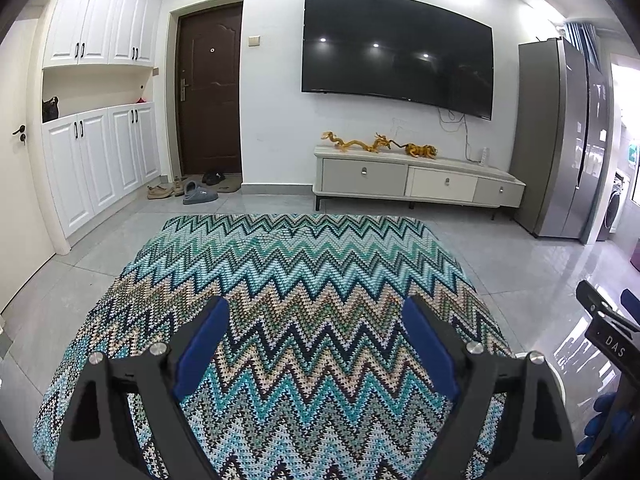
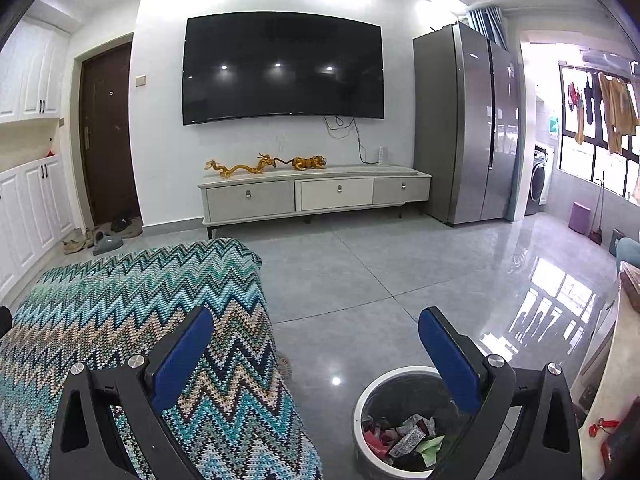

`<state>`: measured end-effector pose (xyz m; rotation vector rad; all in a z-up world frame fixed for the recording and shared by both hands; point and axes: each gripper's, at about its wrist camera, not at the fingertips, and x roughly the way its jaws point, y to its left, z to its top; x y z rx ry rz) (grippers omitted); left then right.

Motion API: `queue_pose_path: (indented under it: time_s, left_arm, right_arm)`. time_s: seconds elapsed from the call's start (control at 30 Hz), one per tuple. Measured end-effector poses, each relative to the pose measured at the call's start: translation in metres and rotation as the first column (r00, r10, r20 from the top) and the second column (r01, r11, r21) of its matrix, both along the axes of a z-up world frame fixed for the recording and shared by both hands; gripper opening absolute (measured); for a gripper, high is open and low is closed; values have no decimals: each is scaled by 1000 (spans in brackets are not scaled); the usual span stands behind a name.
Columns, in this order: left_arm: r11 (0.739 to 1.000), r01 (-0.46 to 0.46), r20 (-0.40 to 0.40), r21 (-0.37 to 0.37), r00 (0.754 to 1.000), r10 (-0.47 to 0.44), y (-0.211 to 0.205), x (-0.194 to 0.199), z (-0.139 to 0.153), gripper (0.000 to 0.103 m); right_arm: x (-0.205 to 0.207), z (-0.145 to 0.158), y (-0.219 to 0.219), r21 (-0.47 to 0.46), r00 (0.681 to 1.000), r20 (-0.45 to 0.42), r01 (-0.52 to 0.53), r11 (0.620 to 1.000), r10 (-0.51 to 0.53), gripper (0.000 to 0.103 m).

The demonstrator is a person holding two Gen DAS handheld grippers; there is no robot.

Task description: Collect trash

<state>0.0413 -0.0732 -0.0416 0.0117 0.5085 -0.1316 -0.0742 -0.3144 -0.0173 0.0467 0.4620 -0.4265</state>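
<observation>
Trash, several crumpled wrappers in one bin; left gripper and right gripper both apart, empty.

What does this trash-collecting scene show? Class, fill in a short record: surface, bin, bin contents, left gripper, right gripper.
surface: zigzag knitted blanket, nothing lying on the part in view
bin: white-rimmed trash bin on the grey tiled floor, beside the blanket's edge
bin contents: crumpled wrappers
left gripper: open, empty, over the blanket
right gripper: open, empty, near the bin
</observation>
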Motion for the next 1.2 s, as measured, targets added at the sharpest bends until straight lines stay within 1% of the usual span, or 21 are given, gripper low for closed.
queue_pose_path:
  time_s: [0.5, 1.2]
  left_arm:
    - [1000, 23, 7, 2, 1000, -23, -5, -1, 1, 88]
    - [997, 70, 22, 25, 997, -71, -18, -9, 4, 88]
  right_arm:
    - [-3, -2, -6, -6, 1000, -9, 19, 1000, -19, 103]
    - [-11, -1, -15, -3, 999, -3, 50, 999, -50, 103]
